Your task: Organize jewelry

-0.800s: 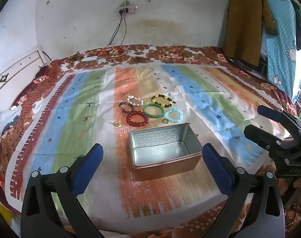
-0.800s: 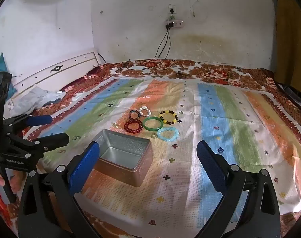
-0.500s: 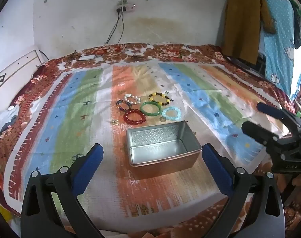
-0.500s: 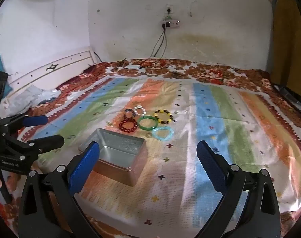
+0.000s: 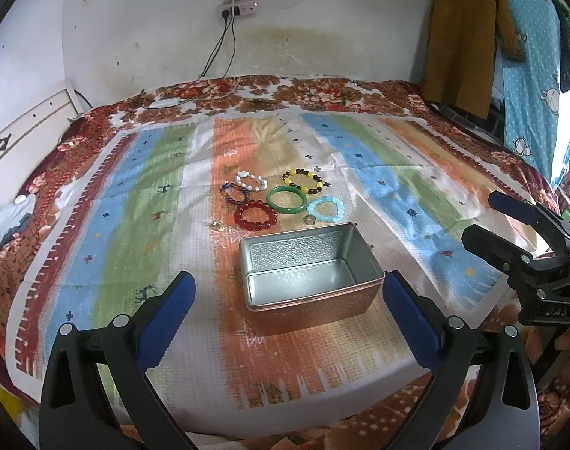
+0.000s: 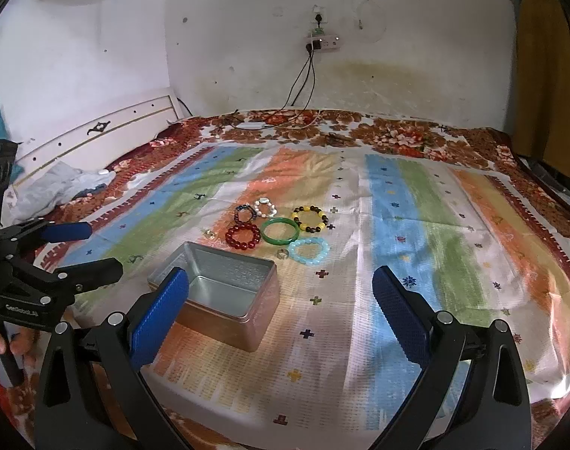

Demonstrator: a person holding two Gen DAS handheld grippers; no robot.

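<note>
Both the left gripper (image 5: 288,309) and right gripper (image 6: 281,302) gape wide, holding nothing. An open rectangular metal tin (image 5: 309,279) sits frame-centre on the striped bedspread (image 5: 135,225); beaded bracelets (image 5: 255,215) and a green bangle (image 5: 287,200) cluster just above it. A white wall with a power strip (image 5: 238,9) fills the top.

Open cloth, left: the striped blue, green and orange bedspread (image 5: 108,225) lies bare across the left half of the left wrist frame.
Open cloth, right: in the right wrist frame the right half of it is bare too.
Central obstacle: an open rectangular silver metal tin (image 5: 309,279) (image 6: 217,296) stands mid-frame, nothing over its mouth.
Cluster beyond: beaded bracelets and a green glass bangle (image 5: 287,200) (image 6: 280,230) lie close-packed just above the tin, narrow gaps between.
Far edge: black cables (image 5: 213,56) trail down the wall at upper centre.
</note>
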